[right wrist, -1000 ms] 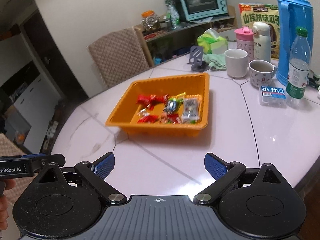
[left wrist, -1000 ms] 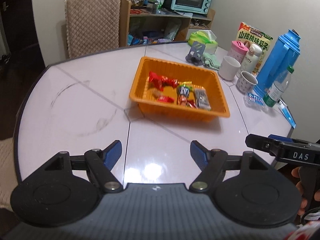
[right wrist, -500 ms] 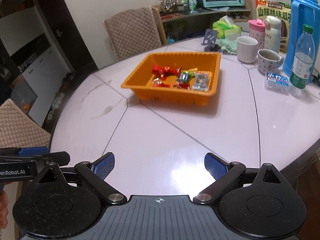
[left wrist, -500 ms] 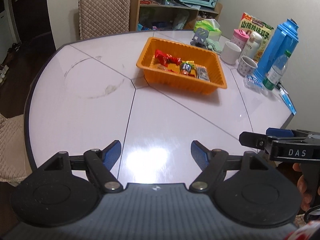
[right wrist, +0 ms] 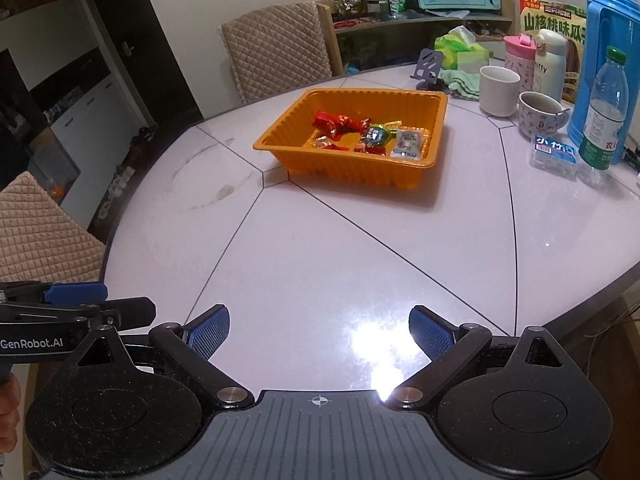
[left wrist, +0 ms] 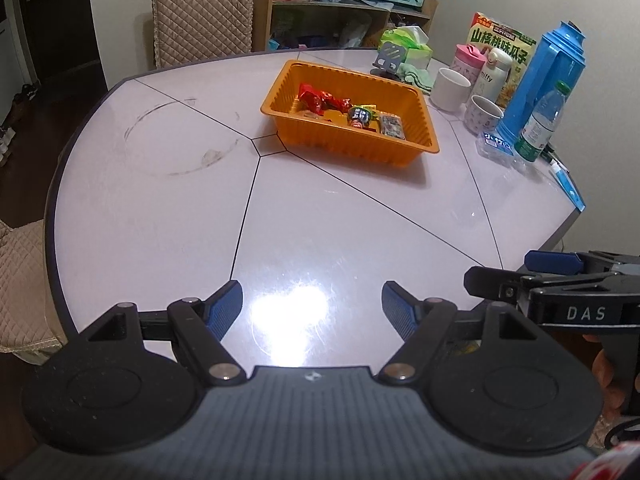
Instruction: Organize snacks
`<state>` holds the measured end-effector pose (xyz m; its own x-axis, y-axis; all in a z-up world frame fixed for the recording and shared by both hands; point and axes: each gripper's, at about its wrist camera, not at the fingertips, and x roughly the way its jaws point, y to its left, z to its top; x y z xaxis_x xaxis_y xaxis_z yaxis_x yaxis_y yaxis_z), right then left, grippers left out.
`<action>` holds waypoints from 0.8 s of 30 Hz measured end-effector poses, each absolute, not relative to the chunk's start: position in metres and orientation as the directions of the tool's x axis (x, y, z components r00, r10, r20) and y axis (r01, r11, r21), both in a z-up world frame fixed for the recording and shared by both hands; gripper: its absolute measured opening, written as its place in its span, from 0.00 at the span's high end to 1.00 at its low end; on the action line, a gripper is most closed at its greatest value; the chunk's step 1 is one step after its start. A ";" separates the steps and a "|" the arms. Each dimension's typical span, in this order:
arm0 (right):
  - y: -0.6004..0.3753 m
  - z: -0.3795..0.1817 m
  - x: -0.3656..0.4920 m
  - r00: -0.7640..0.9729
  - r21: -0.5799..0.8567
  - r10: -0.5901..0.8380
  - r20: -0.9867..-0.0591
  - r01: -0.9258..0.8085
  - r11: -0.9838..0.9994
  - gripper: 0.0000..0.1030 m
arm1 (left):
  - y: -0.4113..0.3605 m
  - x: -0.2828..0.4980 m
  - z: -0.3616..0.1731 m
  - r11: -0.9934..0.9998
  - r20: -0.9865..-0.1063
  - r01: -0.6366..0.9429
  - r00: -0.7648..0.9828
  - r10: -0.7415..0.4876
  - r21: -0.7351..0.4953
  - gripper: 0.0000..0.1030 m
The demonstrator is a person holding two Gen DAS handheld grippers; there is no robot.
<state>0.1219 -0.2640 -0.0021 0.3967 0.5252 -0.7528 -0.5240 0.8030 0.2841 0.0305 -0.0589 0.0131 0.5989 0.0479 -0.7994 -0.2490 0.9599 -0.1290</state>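
Over the near edge of the bench (left wrist: 160, 220), the left claw (left wrist: 312, 304) is hanging with its blue pads spread wide and nothing between them. The right claw (right wrist: 319, 330) is hanging just beside it, spread wide and pinching nothing too. The shiny white top between the claws and the orange tray (left wrist: 416, 136) is lying bare, so nothing is standing in the way. The tray is sitting near the middle of the bench, well apart from both claws. The snacks (right wrist: 368, 136) are lying inside it, some in red wrappers, one dark and round, one clear packet. Past the tray, a white cup (right wrist: 498, 92), a patterned mug (right wrist: 540, 114), a water bottle (right wrist: 604, 112) and a tall blue flask (left wrist: 544, 80) are standing along the far right side.
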 end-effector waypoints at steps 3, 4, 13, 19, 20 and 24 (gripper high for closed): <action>-0.265 -0.002 0.121 0.396 0.285 0.526 -0.753 -0.524 0.802 0.07 | -0.060 0.029 0.013 0.959 -0.800 -0.252 0.598 0.051 -0.127 0.27; -0.265 -0.002 0.121 0.396 0.286 0.527 -0.752 -0.525 0.802 0.07 | -0.060 0.029 0.013 0.959 -0.800 -0.252 0.598 0.051 -0.127 0.27; -0.265 -0.003 0.121 0.394 0.290 0.529 -0.752 -0.523 0.802 0.07 | -0.061 0.028 0.014 0.960 -0.799 -0.250 0.600 0.052 -0.126 0.27; -0.265 -0.005 0.121 0.394 0.292 0.529 -0.752 -0.520 0.802 0.07 | -0.061 0.031 0.013 0.961 -0.801 -0.246 0.597 0.046 -0.128 0.27; -0.264 -0.005 0.121 0.393 0.292 0.529 -0.752 -0.520 0.803 0.07 | -0.061 0.031 0.013 0.961 -0.801 -0.245 0.597 0.045 -0.128 0.27; -0.264 -0.005 0.122 0.392 0.293 0.529 -0.753 -0.520 0.802 0.07 | -0.061 0.034 0.013 0.962 -0.802 -0.242 0.596 0.044 -0.127 0.27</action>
